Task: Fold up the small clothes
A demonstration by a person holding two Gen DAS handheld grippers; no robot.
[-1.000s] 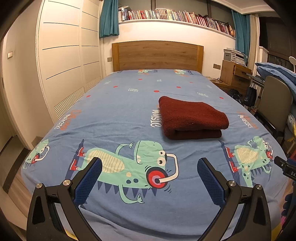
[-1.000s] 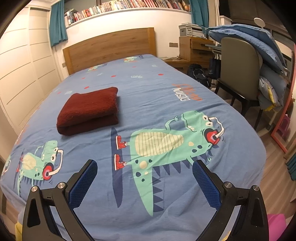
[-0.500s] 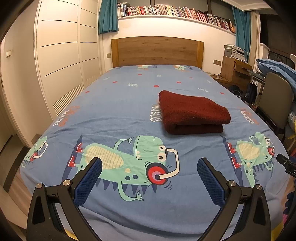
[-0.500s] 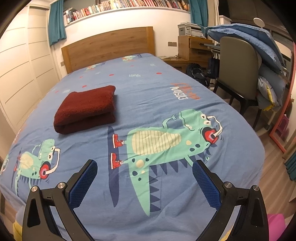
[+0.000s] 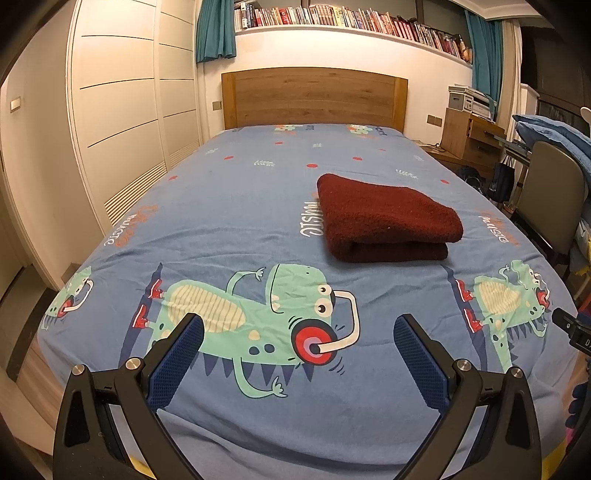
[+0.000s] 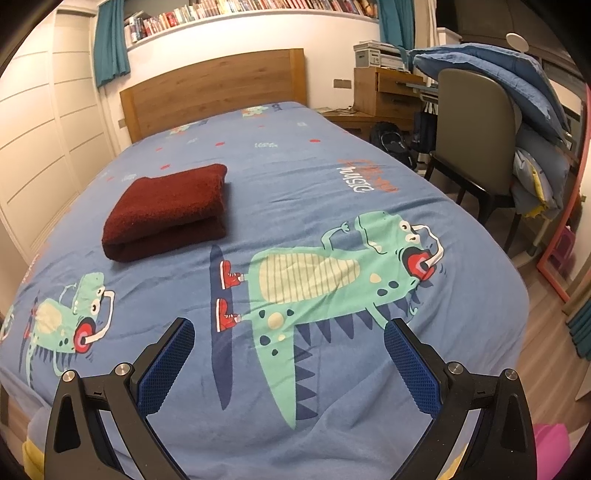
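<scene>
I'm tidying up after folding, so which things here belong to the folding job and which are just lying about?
Folding job:
- folded dark red cloth
- left hand-held gripper, open
- right hand-held gripper, open

Lying about:
- chair
- blue bedding piled behind it
- books on shelf

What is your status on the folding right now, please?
Left tool open, empty; right tool open, empty. Dark red cloth folded on the bedspread, clear of both. Nothing in the way.
</scene>
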